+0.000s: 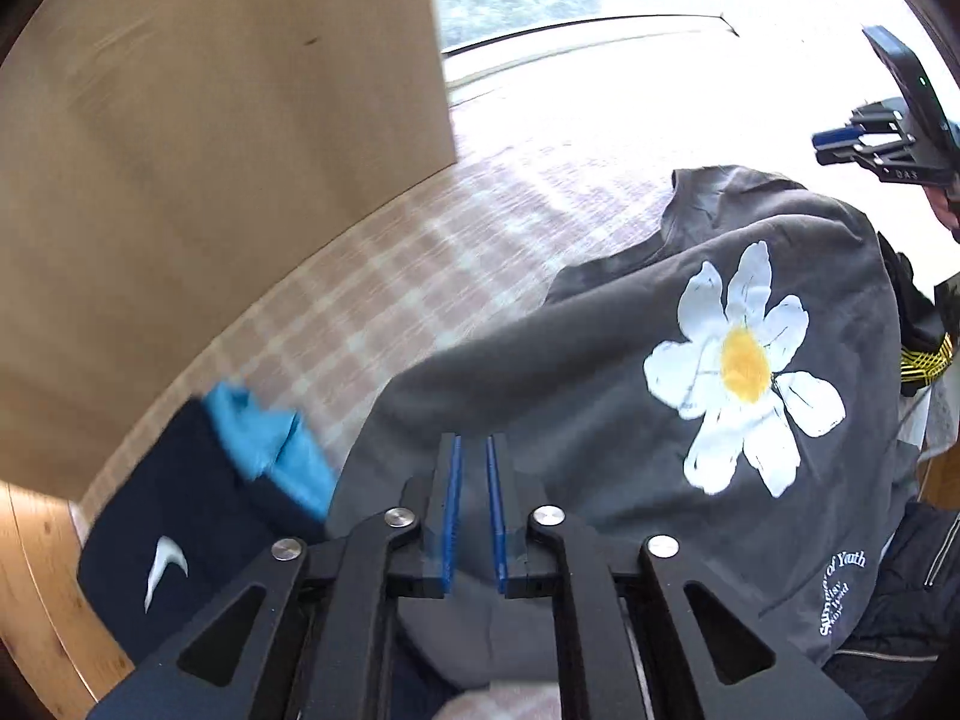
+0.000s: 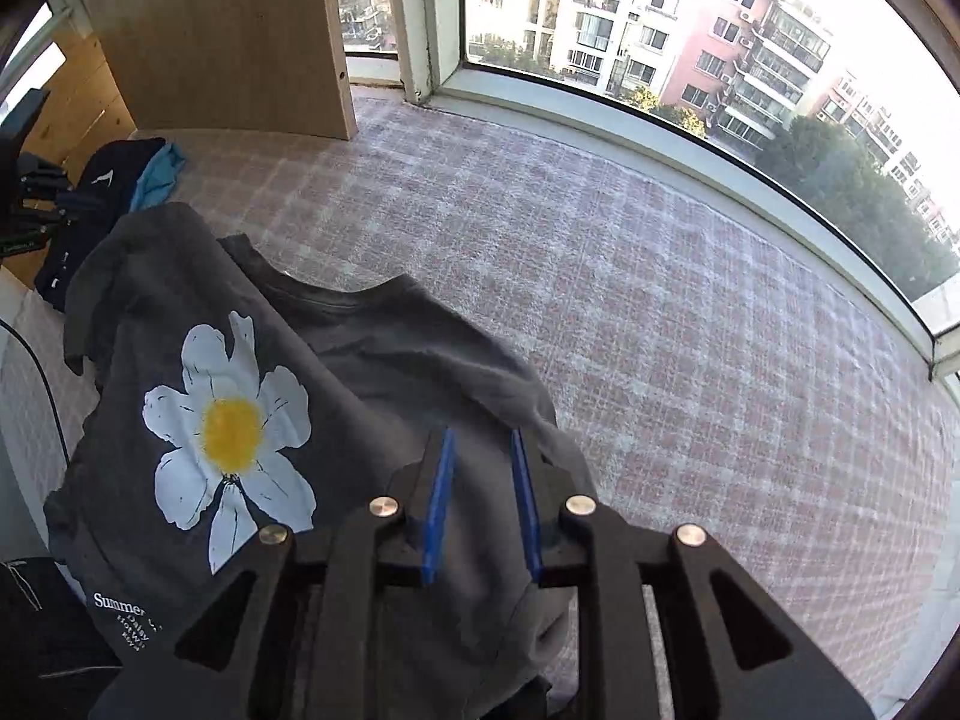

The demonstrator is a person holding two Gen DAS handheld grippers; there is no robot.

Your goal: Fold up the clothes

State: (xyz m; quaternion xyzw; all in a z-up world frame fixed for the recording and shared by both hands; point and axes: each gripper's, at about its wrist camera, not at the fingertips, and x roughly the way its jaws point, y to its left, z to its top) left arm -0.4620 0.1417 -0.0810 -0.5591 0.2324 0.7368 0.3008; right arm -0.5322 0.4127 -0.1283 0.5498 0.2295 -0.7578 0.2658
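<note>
Grey daisy-print shirt (image 2: 372, 372), pink-checked cloth (image 2: 660, 276)

Left gripper (image 1: 474, 450): jaws slightly apart over grey daisy T-shirt (image 1: 600, 372)
Navy garment (image 1: 174, 516): left, on checked cloth (image 1: 432, 264)

"Summer" and "of Youth" are printed in white on the grey T-shirt (image 2: 384, 396) (smaller lines beneath stay illegible); a white swoosh marks the navy garment (image 1: 162, 540).

Matt grey cotton T-shirt (image 2: 384, 372) (cracked flower print) on rough woven checked mat (image 2: 690, 312).
</note>
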